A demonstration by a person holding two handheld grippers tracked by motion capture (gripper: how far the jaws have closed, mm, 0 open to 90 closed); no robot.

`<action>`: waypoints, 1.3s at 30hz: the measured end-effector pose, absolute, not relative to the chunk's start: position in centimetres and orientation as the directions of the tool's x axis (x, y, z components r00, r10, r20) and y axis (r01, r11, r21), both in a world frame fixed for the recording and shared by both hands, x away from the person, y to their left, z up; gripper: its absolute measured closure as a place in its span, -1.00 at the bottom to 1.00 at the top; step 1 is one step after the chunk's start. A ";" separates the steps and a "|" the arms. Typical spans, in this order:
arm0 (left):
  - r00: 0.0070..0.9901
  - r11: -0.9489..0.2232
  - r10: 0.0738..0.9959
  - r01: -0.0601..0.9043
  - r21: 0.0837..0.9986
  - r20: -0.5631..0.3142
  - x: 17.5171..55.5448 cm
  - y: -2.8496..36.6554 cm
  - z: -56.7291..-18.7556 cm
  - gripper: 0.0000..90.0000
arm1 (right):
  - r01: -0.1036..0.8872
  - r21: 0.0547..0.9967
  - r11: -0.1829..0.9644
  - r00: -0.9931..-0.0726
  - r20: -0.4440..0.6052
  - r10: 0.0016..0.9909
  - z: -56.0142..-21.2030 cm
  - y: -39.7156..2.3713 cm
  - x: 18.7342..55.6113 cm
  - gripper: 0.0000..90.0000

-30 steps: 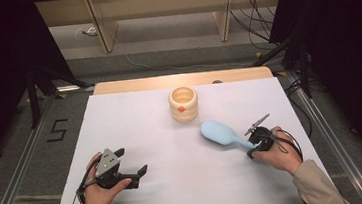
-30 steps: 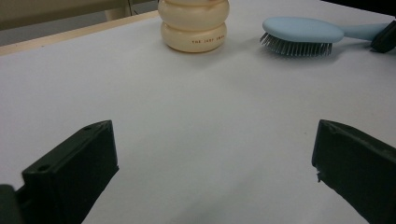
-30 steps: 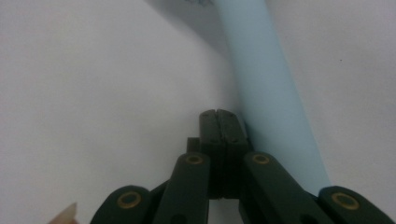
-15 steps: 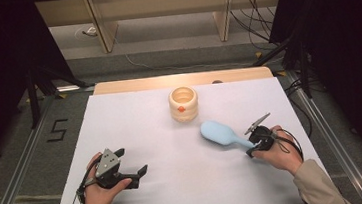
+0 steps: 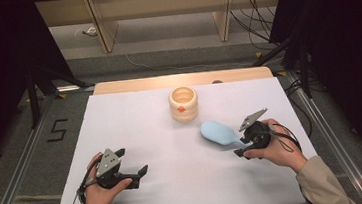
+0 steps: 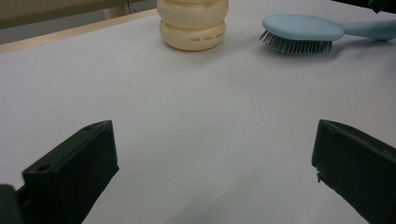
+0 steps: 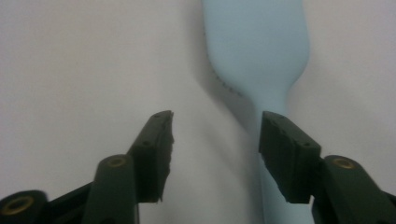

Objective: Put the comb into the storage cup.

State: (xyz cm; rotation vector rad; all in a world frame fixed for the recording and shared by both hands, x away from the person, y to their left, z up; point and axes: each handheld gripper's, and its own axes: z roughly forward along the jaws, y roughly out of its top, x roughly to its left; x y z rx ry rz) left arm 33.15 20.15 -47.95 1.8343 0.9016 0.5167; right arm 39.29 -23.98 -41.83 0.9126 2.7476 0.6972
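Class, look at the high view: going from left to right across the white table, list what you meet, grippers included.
Left gripper → cream ringed jar → light blue hairbrush → right gripper.

A light blue hairbrush lies flat on the white surface, bristles down. Its handle points to the right, and its wide head lies near the middle.

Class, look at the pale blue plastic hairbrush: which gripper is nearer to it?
Right. The right gripper sits at the pale blue plastic hairbrush handle, jaws just opened; the left gripper rests well off to its left.
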 end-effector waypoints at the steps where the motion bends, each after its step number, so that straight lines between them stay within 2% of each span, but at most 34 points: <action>1: 0.633 -0.235 0.773 0.352 0.906 -0.045 33.2 20.1 -47.9 -1.00 | 0.524 0.479 0.705 -0.800 -0.008 0.600 -41.8 -24.0 39.3 -0.08; 2: 0.633 -0.235 0.773 0.352 0.906 -0.045 33.2 20.1 -48.0 -1.00 | 0.518 0.481 0.708 -0.799 -0.024 0.601 -41.4 -24.2 39.6 -0.20; 3: 0.633 -0.235 0.773 0.352 0.906 -0.045 33.2 20.1 -48.0 -1.00 | 0.518 0.481 0.708 -0.799 -0.024 0.601 -41.4 -24.2 39.6 -0.20; 4: 0.633 -0.237 0.773 0.352 0.906 -0.044 33.2 20.1 -48.0 -1.00 | 0.517 0.469 0.716 -0.800 -0.033 0.599 -41.1 -24.3 40.1 -0.33; 6: 0.634 -0.237 0.772 0.352 0.905 -0.045 33.2 20.1 -48.0 -1.00 | 0.506 0.468 0.725 -0.806 -0.044 0.591 -41.0 -24.3 40.4 -0.37; 9: 0.633 -0.235 0.773 0.353 0.906 -0.046 33.2 20.1 -48.0 -1.00 | 0.500 0.426 0.754 -0.823 -0.037 0.567 -40.9 -24.2 41.7 -0.58; 12: 0.633 -0.235 0.773 0.355 0.905 -0.047 33.2 20.1 -48.0 -1.00 | 0.494 0.417 0.763 -0.830 -0.037 0.557 -41.0 -24.0 42.3 -0.63; 27: 0.635 -0.236 0.771 0.354 0.905 -0.047 33.2 20.1 -48.0 -1.00 | 0.506 0.306 0.806 -0.845 -0.009 0.534 -43.7 -23.1 45.0 -0.64; 39: 0.635 -0.235 0.771 0.354 0.905 -0.048 33.2 20.1 -48.0 -1.00 | 0.519 0.244 0.819 -0.843 -0.012 0.538 -45.2 -22.4 45.7 -0.47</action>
